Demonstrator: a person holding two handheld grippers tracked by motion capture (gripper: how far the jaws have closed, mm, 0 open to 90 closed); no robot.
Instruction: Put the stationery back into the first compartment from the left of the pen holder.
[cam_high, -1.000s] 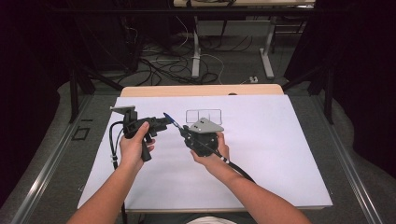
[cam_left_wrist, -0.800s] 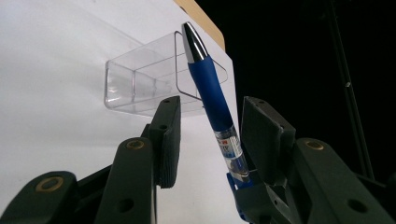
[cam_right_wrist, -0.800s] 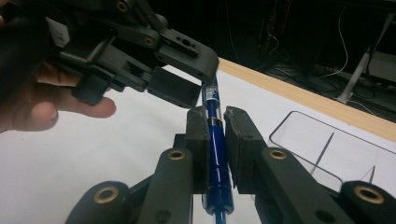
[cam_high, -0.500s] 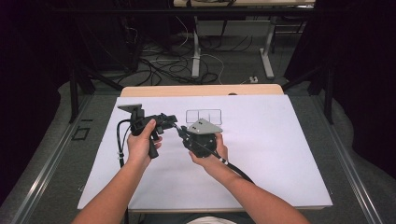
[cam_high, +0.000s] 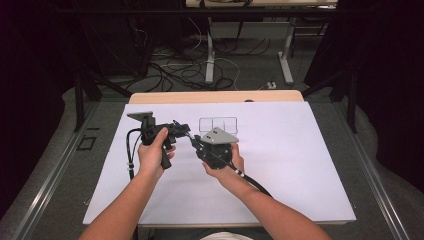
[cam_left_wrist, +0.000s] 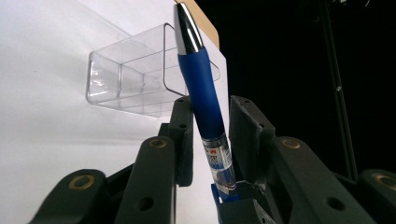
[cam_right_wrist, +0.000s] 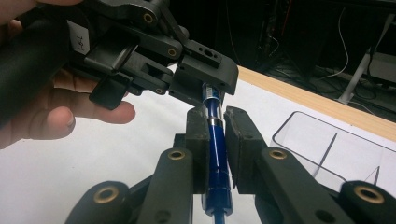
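**Blue pen passed between two handheld grippers above a white table**

At centre left of the high view, the left gripper (cam_high: 186, 132) has just been closing on a blue pen (cam_left_wrist: 201, 88); its pads appear pressed on it. Just right, the right gripper (cam_high: 196, 144) is clamped on the same pen (cam_right_wrist: 215, 140). The pen is judged light, stiff and slippery on its clear barrel; the rubber sleeve is best gripped. Behind, a clear compartment tray (cam_high: 218, 123) is faintly made out. The pen's tip is hidden.
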